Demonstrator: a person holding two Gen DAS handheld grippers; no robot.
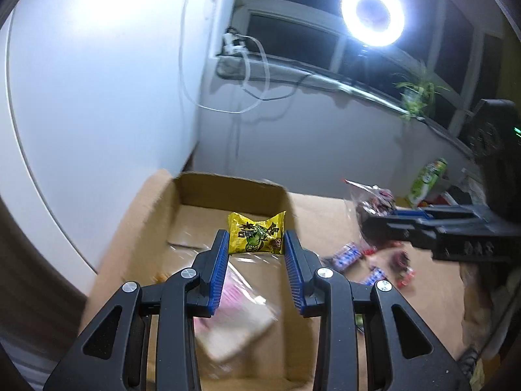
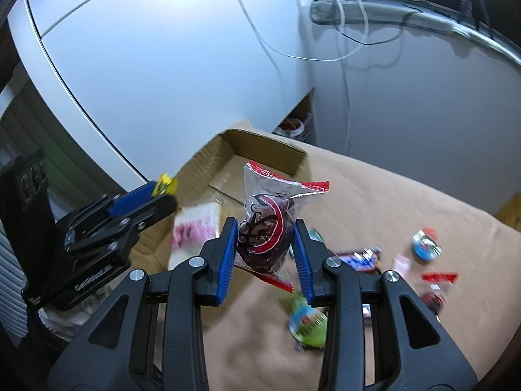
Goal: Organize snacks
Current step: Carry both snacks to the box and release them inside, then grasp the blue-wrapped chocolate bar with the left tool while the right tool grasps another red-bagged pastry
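My left gripper (image 1: 255, 239) is shut on a yellow snack packet (image 1: 255, 234) and holds it above an open cardboard box (image 1: 228, 189). Seen from the right wrist view, that gripper (image 2: 161, 195) shows the yellow packet (image 2: 165, 185) at its tip, beside the box (image 2: 260, 145). My right gripper (image 2: 264, 231) is shut on a clear packet with red ends and a dark filling (image 2: 265, 228), held over the tan cloth next to the box. The same packet (image 1: 371, 200) shows at the right gripper's tip in the left wrist view. A pink and white packet (image 1: 234, 296) lies in the box.
Several small snacks (image 2: 426, 244) lie scattered on the tan cloth (image 2: 390, 202) right of the box. A white cabinet (image 1: 97, 97) stands behind the box. A ring light (image 1: 373, 14), loose cables and a plant (image 1: 416, 94) sit by the window. A green bag (image 1: 426, 176) stands at the right.
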